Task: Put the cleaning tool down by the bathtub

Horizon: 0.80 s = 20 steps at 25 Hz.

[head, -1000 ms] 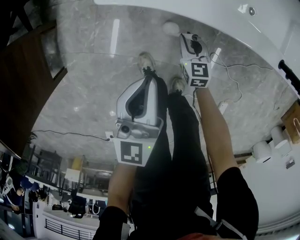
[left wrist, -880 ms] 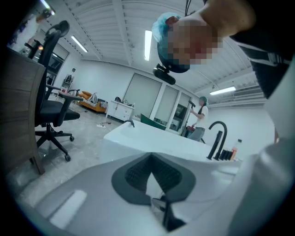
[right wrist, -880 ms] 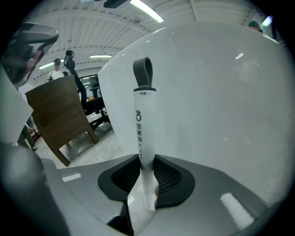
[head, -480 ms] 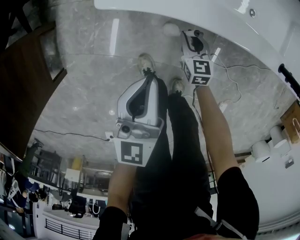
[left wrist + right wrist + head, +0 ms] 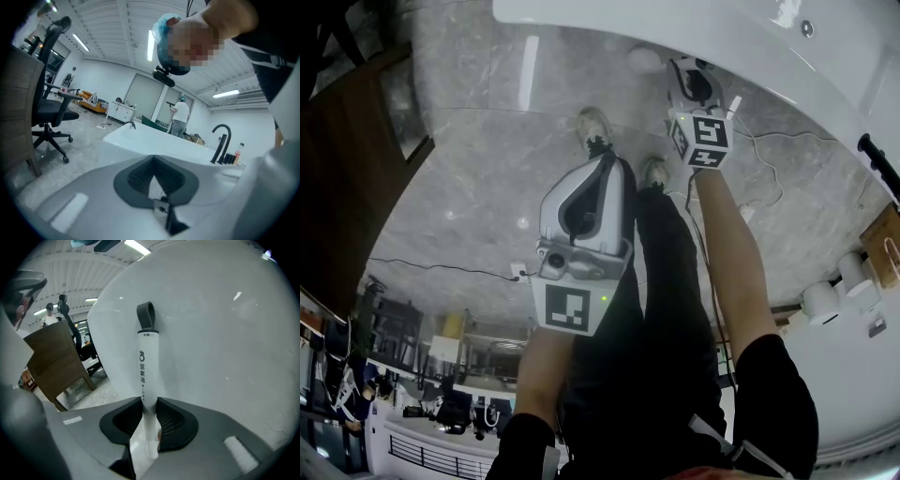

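My right gripper is shut on the cleaning tool, a white stick handle with printed marks and a grey loop at its far end. The handle points at the white bathtub wall, close to it. In the head view that gripper hangs low beside the bathtub, over the floor. A short white piece of the handle shows beside the gripper. My left gripper is held in front of the person's legs, shut with nothing in it; it looks level across the tub.
A small white round thing lies on the floor by the tub. A thin cable runs over the marble floor. A wooden cabinet stands left. A black tap, an office chair and a person are farther off.
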### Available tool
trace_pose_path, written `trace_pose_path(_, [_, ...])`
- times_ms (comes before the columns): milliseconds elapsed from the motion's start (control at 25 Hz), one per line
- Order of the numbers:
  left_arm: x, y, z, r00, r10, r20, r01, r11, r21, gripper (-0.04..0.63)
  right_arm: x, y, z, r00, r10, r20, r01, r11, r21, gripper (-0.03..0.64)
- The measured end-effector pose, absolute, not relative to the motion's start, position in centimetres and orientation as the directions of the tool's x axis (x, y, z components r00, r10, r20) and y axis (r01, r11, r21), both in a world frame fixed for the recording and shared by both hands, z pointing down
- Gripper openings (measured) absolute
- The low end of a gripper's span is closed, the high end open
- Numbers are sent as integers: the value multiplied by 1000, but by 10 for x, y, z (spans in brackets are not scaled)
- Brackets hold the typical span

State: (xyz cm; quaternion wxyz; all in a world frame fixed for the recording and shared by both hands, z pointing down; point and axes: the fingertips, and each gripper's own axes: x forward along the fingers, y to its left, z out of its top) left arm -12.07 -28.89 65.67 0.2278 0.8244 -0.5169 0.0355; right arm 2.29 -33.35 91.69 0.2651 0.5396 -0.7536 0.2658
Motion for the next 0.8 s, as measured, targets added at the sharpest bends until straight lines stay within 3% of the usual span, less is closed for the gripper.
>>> trace_pose_path(800, [-124, -287, 654, 453, -846, 281, -871, -353, 341, 6, 24, -333, 912, -260, -664, 701, -961, 251, -119, 129])
